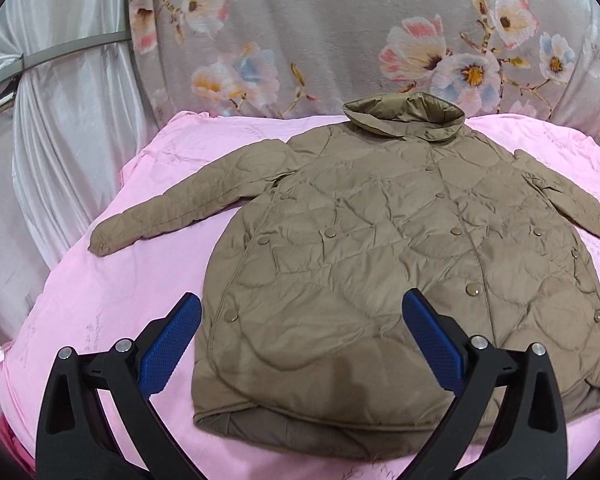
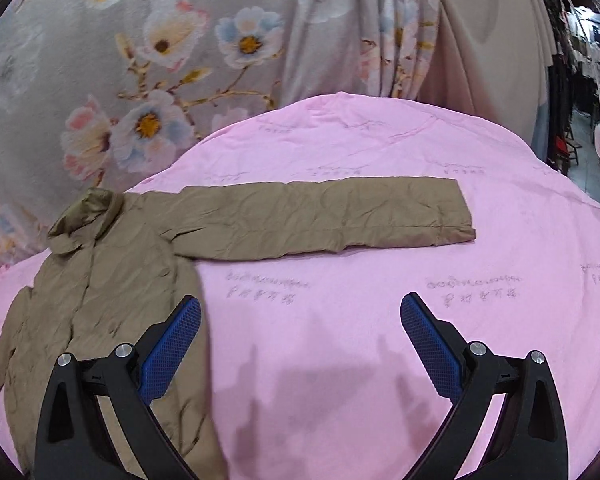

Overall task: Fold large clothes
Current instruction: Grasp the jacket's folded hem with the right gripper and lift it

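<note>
free: pink sheet (image 2: 340,340) beside sleeve (image 2: 320,216) | obstacle: floral curtain (image 1: 320,40) behind

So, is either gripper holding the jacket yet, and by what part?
Nothing is held. The left gripper is open above the jacket's lower front; the right gripper is open over the pink sheet.

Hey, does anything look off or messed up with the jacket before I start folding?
Nothing stands out. The tan quilted jacket lies flat, front up, on the pink sheet, sleeves spread outward. Its fabric is only lightly creased. Both the left gripper and the right gripper are open above it.
</note>
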A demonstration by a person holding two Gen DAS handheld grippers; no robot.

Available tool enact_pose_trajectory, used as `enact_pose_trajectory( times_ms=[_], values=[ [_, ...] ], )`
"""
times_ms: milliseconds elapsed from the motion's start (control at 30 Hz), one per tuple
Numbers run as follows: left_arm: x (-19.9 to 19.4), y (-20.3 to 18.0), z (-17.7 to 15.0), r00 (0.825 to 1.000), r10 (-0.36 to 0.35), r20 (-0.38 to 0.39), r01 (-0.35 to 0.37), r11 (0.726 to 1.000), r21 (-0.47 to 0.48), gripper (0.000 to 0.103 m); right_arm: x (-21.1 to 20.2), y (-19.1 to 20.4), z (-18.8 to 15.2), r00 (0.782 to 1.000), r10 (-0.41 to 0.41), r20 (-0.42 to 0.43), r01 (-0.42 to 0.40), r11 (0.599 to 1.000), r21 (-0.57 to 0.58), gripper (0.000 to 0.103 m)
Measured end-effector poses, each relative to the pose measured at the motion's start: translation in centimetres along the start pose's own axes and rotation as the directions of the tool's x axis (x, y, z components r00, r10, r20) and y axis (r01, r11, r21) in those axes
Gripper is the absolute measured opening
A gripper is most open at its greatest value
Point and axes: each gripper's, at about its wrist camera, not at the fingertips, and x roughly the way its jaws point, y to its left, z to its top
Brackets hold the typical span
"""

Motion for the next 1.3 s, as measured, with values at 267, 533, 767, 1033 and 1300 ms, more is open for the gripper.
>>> enact_pose_trajectory(
  times_ms=[267,533,767,1033,1300],
  values=[
    [2.4,-0.3,1.1,0.999,-0.023,-0.033,0.022,0.999,-0.025,0.098,7.2,-7.5,3.8,0.995,-0.041,-0.086,0.06,0.968,0.243,0.096],
    [4.5,0.3,0.7,0.998,0.001,-0.056,-0.004,0.999,-0.046,0.098,11.1,-13.0,3.7,0.987,-0.017,-0.161,0.088,0.89,0.446,0.091],
    [5.3,1.6,0.4,0.997,0.021,-0.073,-0.026,0.996,-0.08,0.098,12.5,-12.9,4.9,0.99,-0.054,-0.131,0.106,0.899,0.425,0.068],
    [5.7,3.8,0.7,0.995,0.072,-0.069,-0.079,0.992,-0.101,0.098,11.8,-10.9,8.6,0.998,0.044,-0.036,-0.023,0.892,0.451,0.008],
    [6.4,6.9,0.1,0.988,0.121,-0.092,-0.134,0.98,-0.148,0.098,1.7,10.7,13.3,0.919,0.376,0.116,-0.375,0.927,-0.029,0.008]
  ],
)
